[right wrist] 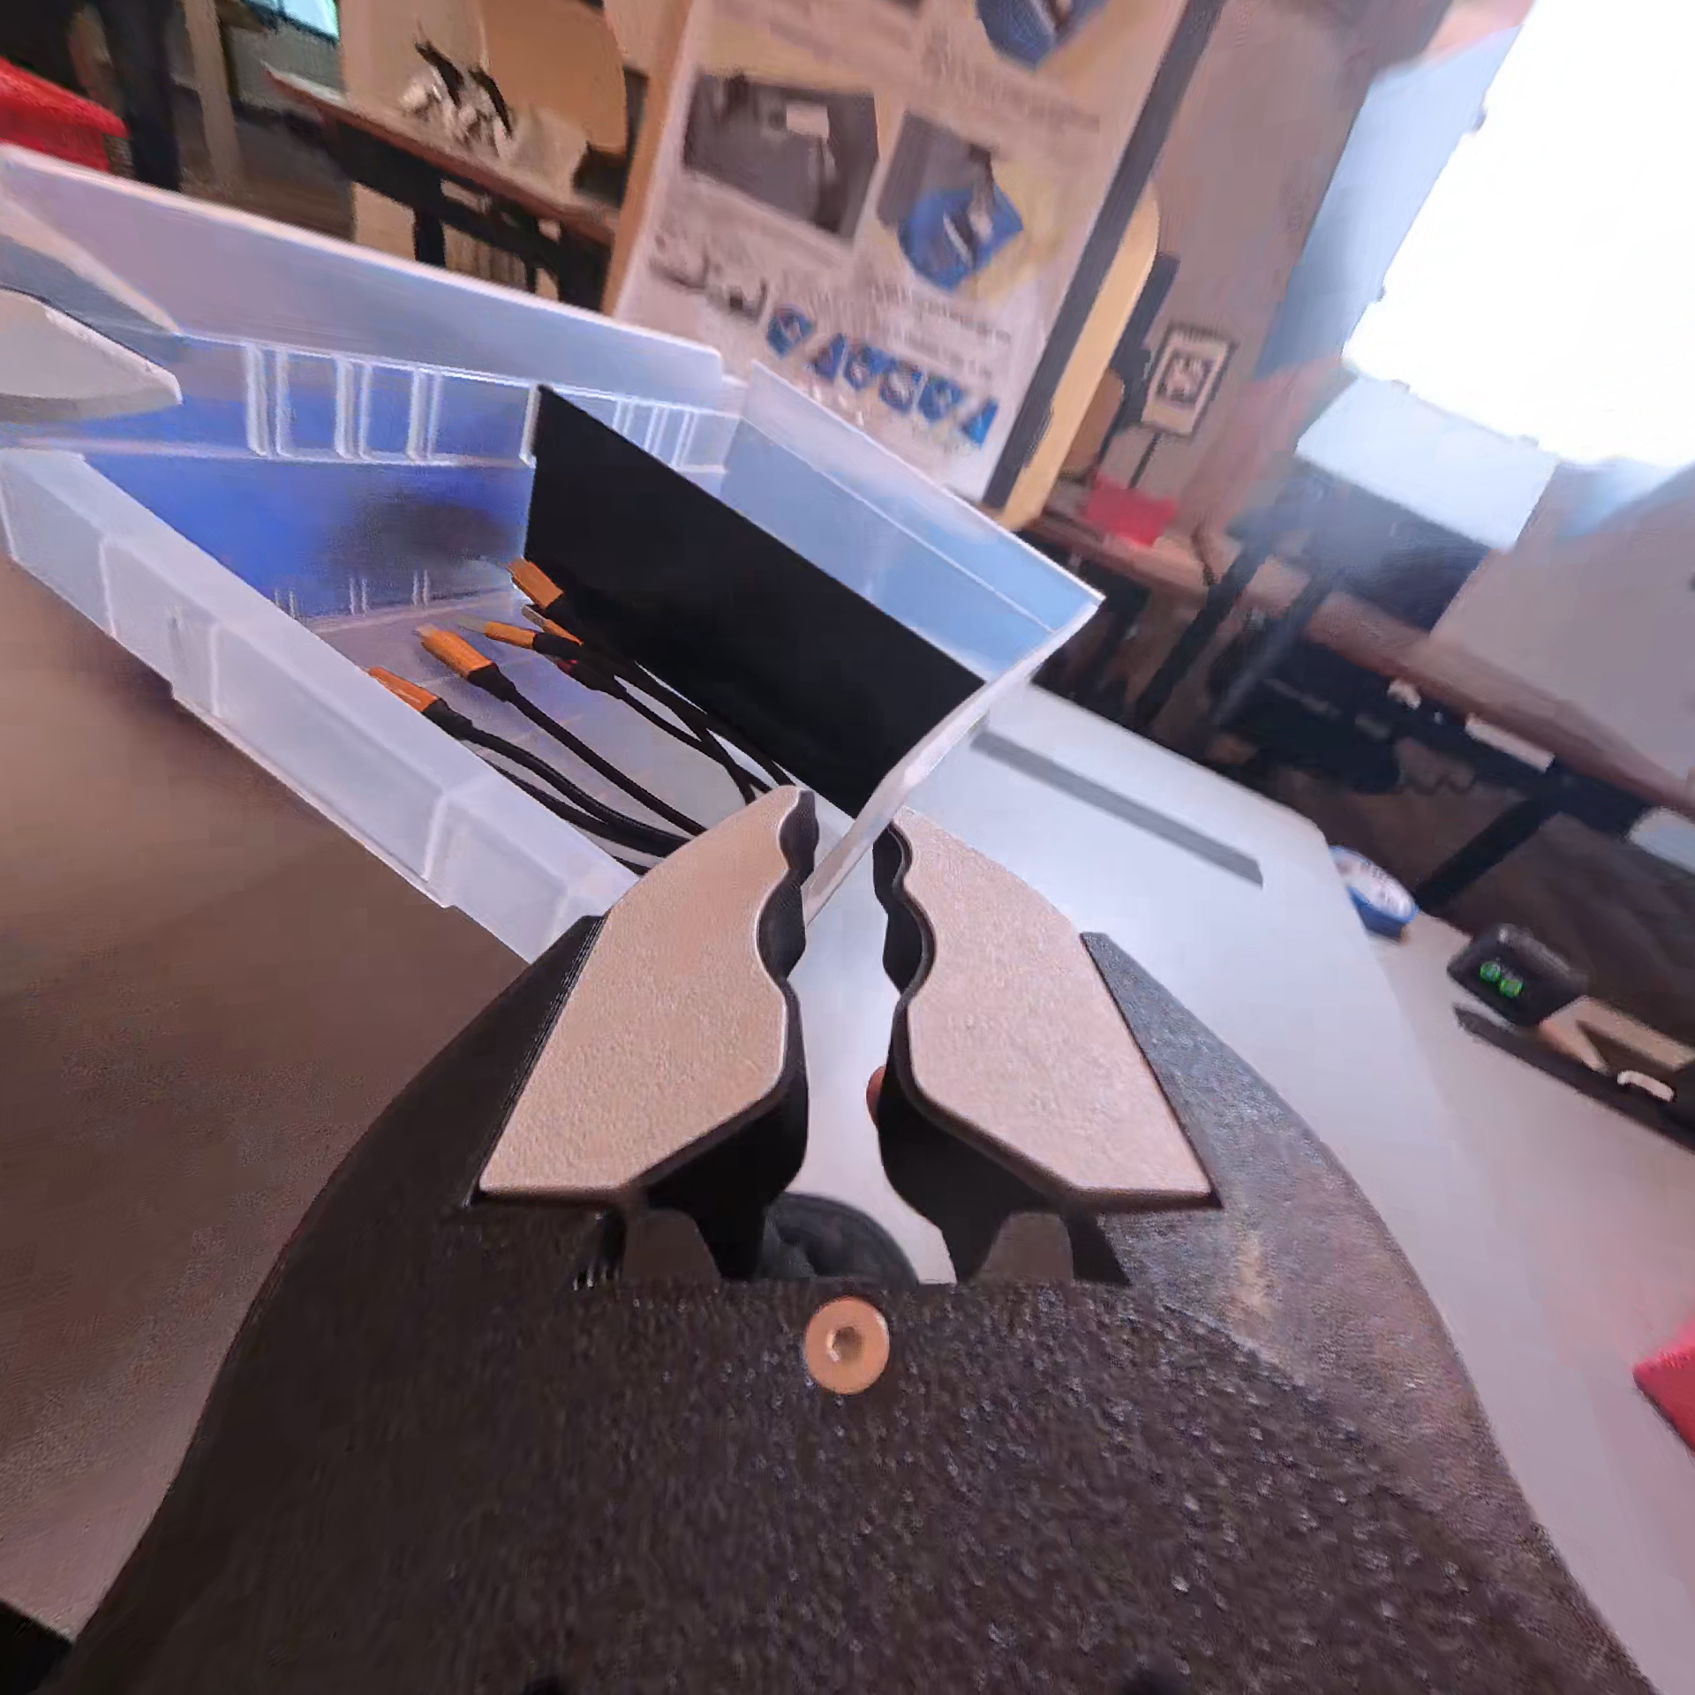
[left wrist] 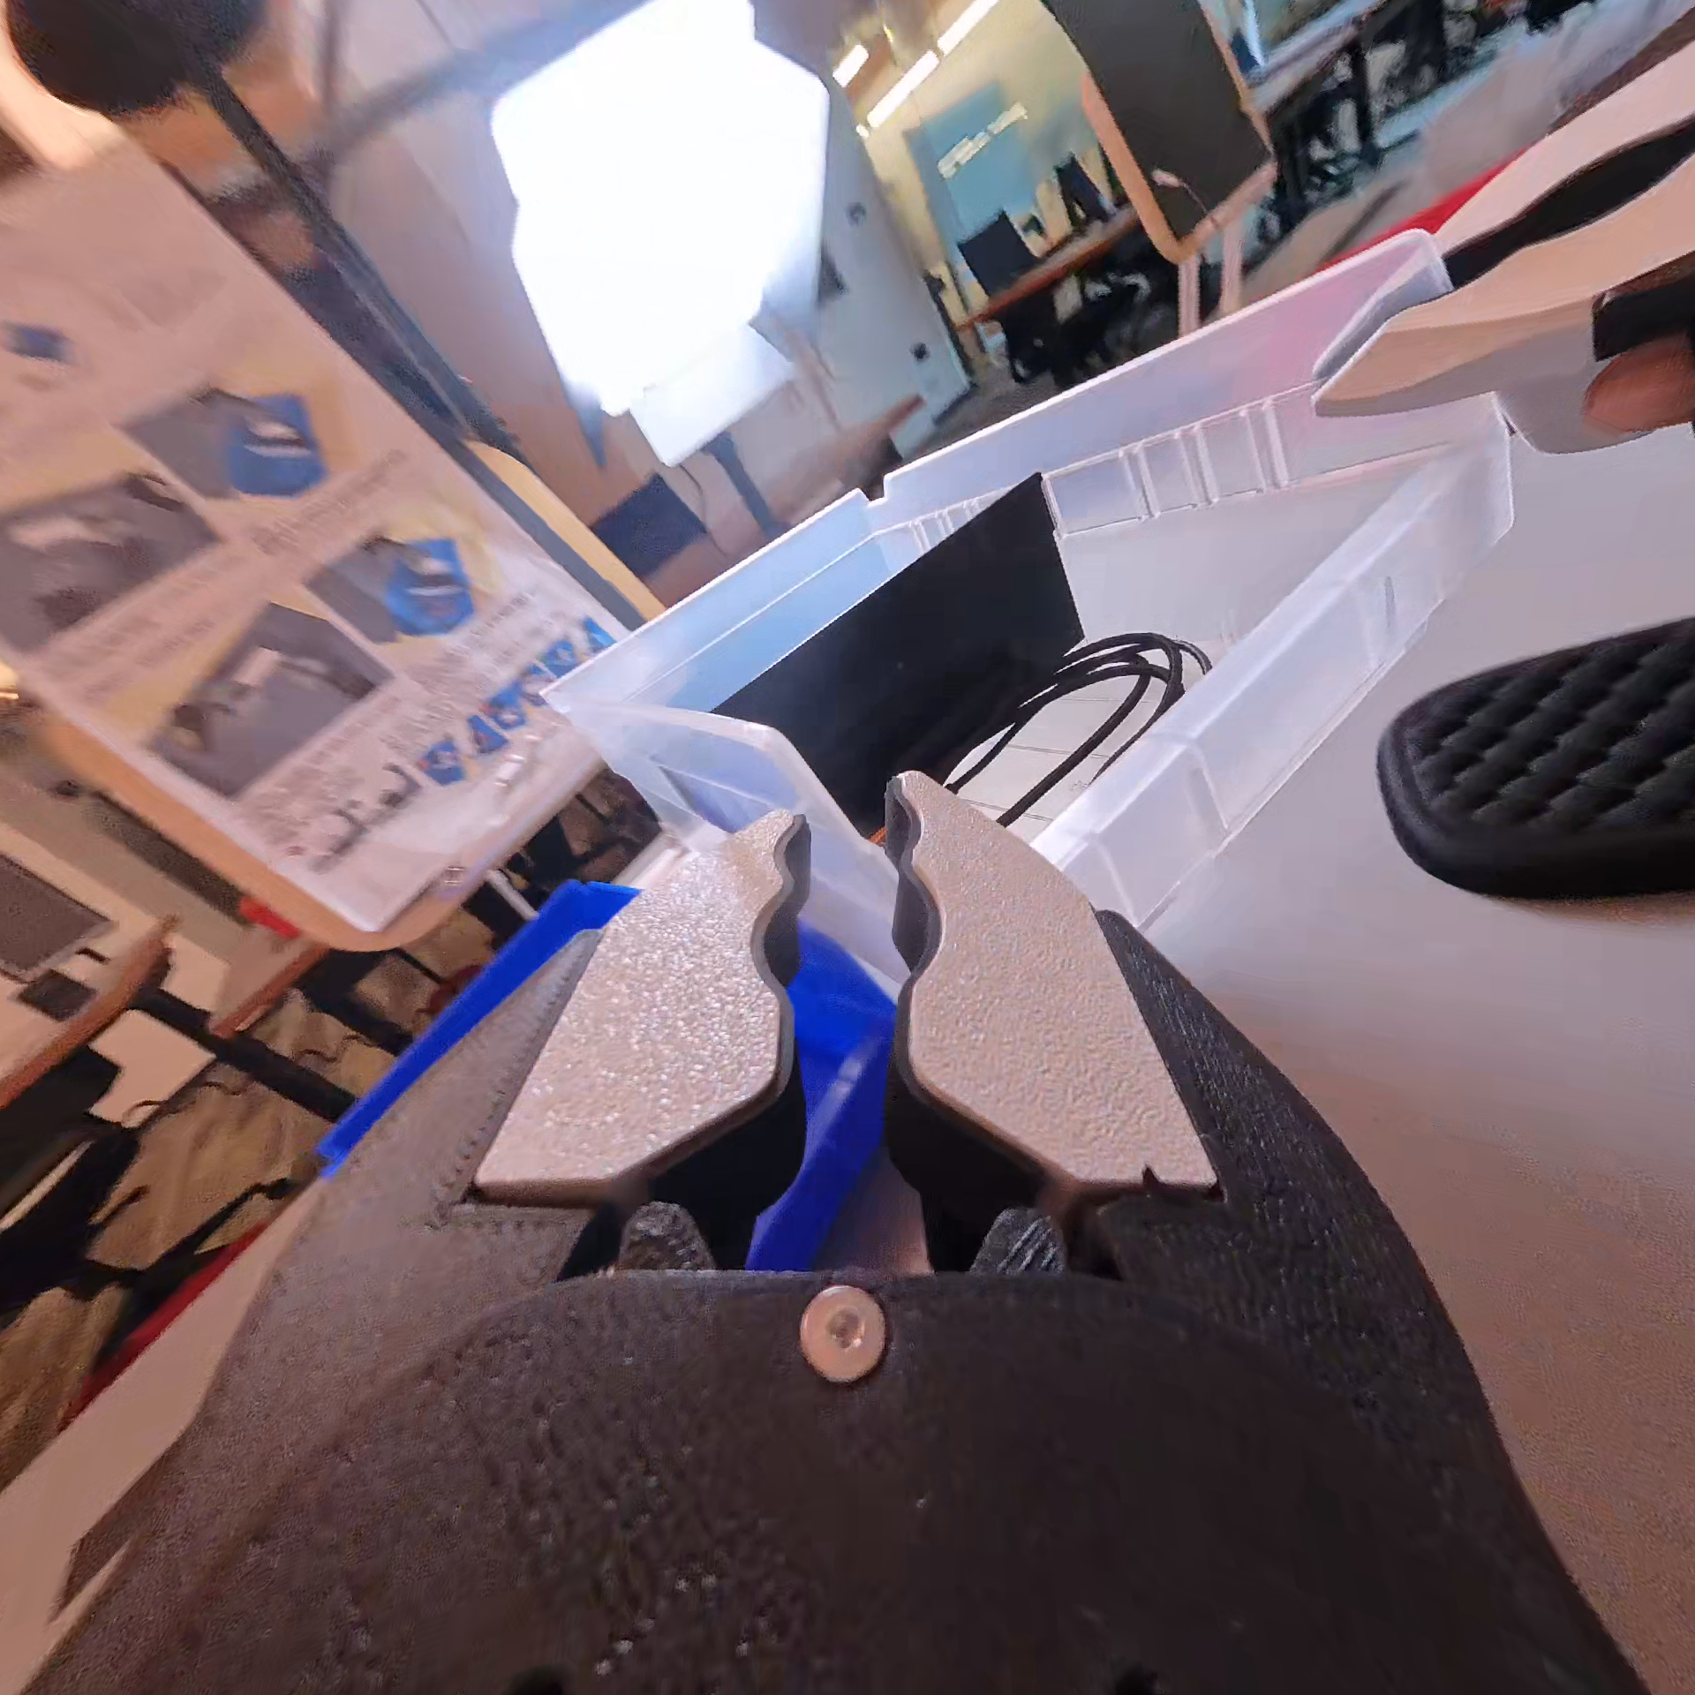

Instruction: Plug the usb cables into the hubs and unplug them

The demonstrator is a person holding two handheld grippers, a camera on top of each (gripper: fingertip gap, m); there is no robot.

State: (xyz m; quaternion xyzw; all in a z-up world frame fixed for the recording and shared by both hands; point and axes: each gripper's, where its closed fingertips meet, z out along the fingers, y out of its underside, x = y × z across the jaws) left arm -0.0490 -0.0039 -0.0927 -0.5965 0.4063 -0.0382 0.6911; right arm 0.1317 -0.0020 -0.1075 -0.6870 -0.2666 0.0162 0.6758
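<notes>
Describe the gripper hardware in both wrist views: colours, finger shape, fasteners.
Both match. The left gripper and right gripper each have a black, rough-textured printed body with one silver screw on its centreline. Fingers are pale grey speckled plates with wavy inner edges, backed by black pads. In the left wrist view, the right gripper looks pale with black trim. No cables or sleeves are visible.

Desk: pale grey top. On it, just ahead of my right gripper, a clear plastic bin; to my right, a blue tape roll and a small black device; a red item at the right edge.
</notes>
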